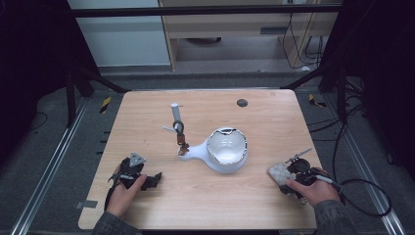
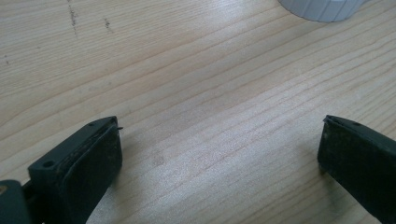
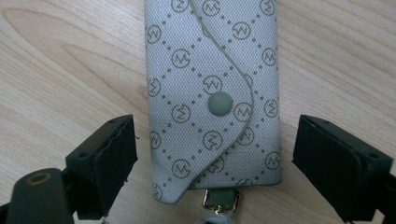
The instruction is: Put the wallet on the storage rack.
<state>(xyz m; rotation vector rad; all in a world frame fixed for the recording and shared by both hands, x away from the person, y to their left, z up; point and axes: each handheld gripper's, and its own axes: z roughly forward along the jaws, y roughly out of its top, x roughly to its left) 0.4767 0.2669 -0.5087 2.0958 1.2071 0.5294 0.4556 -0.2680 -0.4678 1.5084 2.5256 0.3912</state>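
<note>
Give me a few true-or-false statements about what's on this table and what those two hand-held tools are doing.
1. The right gripper has its fingers open on either side of a grey patterned key pouch. True.
2. The left gripper is clamped on the pouch. False: its fingers are open over bare wooden table.
3. The pouch's flap is snapped shut. True.
4. The white ladle-shaped dish lies at the table's far left corner. False: it lies near the middle.
</note>
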